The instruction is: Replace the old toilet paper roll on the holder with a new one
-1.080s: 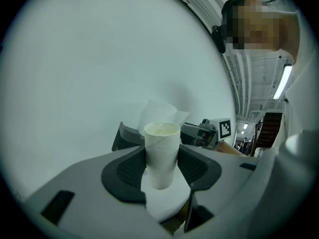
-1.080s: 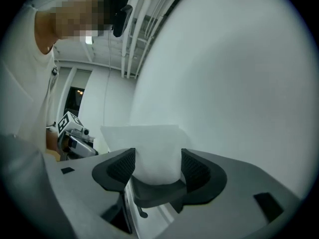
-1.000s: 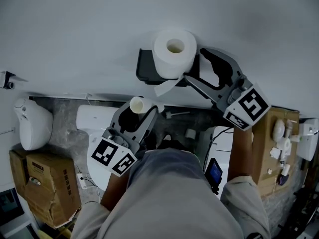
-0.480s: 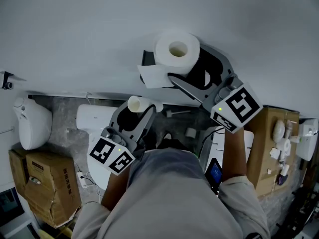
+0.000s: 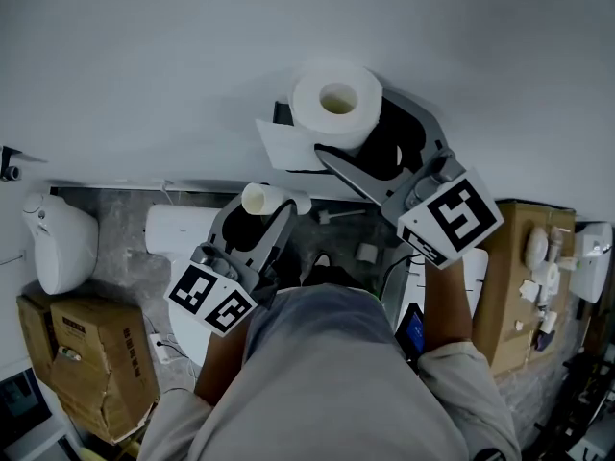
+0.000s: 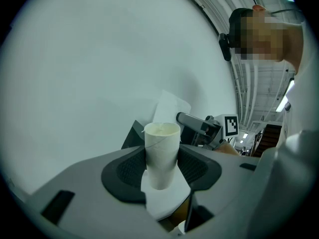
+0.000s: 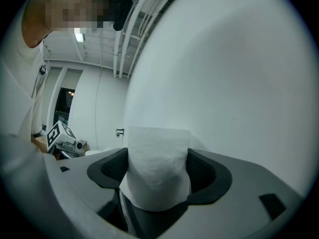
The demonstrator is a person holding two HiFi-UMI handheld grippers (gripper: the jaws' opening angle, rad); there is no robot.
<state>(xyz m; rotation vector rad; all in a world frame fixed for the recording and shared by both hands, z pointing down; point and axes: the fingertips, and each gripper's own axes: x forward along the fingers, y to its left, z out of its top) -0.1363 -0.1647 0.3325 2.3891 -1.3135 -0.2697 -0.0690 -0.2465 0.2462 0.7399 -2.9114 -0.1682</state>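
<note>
The right claw (image 7: 158, 166) is seen with its jaws at their widest, having just been opened further. The roll (image 5: 309, 104) stands between them, with the pads lying along its sides but not clamped on it. The roll is seated on the dark holder (image 5: 281, 113) on the wall (image 5: 144, 56), its hole turned toward the head camera. Its loose sheet (image 5: 283, 144) is spread out to the left, beside the lower jaw.

The left claw (image 6: 162, 172) is closed on the tube (image 6: 162, 143), which is held upright between the pads. A scrap (image 6: 164, 198) of paper trails under it. The tube is kept below and left of the holder, apart from it.

Against a second ago:
- The right claw was then to the right of the roll, jaw tips just at its edge. It has since been brought left so that the roll is enclosed.
- The loose sheet, then hanging under the roll, has been swung left.
- The roll and the tube are found hardly shifted.
</note>
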